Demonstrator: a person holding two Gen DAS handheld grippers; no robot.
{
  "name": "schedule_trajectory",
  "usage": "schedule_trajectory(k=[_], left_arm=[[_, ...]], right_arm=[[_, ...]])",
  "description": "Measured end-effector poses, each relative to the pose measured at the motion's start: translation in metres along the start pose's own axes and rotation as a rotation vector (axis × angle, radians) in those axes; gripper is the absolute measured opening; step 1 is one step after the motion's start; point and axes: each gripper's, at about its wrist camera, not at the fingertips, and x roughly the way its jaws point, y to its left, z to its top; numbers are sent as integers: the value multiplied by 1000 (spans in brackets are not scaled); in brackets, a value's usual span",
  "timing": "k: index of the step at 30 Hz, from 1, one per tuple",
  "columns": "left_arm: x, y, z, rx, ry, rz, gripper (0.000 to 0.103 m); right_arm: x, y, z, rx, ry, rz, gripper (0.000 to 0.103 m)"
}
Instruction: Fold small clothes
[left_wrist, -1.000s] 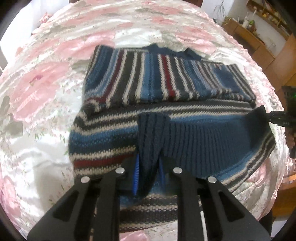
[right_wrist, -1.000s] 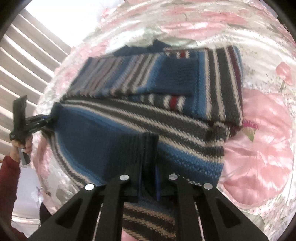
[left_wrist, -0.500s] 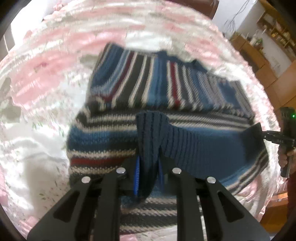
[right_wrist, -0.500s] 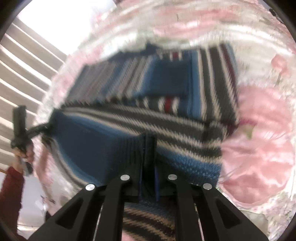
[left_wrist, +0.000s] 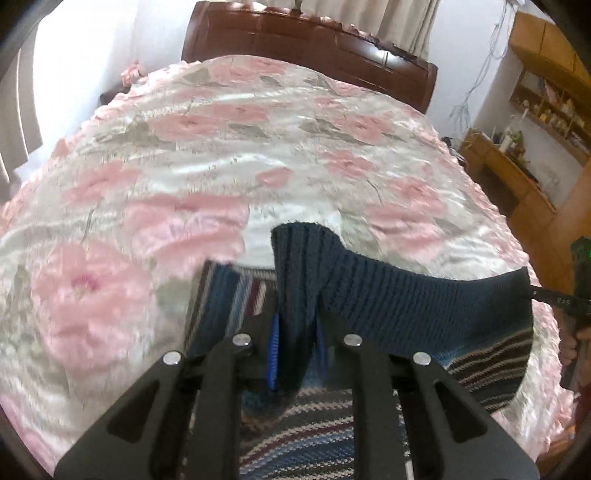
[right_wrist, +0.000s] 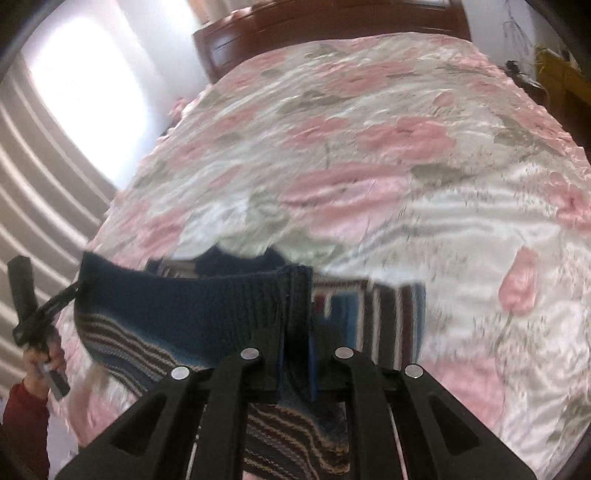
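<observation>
The sweater (left_wrist: 399, 299) is thick ribbed knit wool, matt and rough. The bedspread (left_wrist: 236, 155) is smooth, glossy satin cloth with a sheen. The headboard (left_wrist: 306, 44) is dark polished wood. The left gripper (left_wrist: 295, 350) is matt black plastic with shiny metal screws.

We've swung both cameras way up in the last second; a second ago they looked down on the whole striped sweater (left_wrist: 399, 306) lying flat, now we mostly see the pink floral bedspread (left_wrist: 229, 155), plus the dark headboard (left_wrist: 306, 40) that wasn't in shot before. The navy hem got lifted with us, so it now stretches in the air between the left gripper (left_wrist: 295, 350) and the right gripper (right_wrist: 295, 354); the folded upper part has dropped low and mostly behind that raised edge.
</observation>
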Motion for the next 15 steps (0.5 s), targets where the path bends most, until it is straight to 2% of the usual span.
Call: schedule_trajectory(k=[4, 7, 15], left_arm=[[36, 4, 16, -50, 7, 28, 15], [63, 8, 19, -50, 23, 65, 15], [119, 22, 7, -46, 95, 127, 15]], right_arm=[[29, -2, 20, -1, -2, -58, 9], [57, -5, 28, 9, 22, -97, 9], [114, -23, 23, 49, 82, -151, 10]])
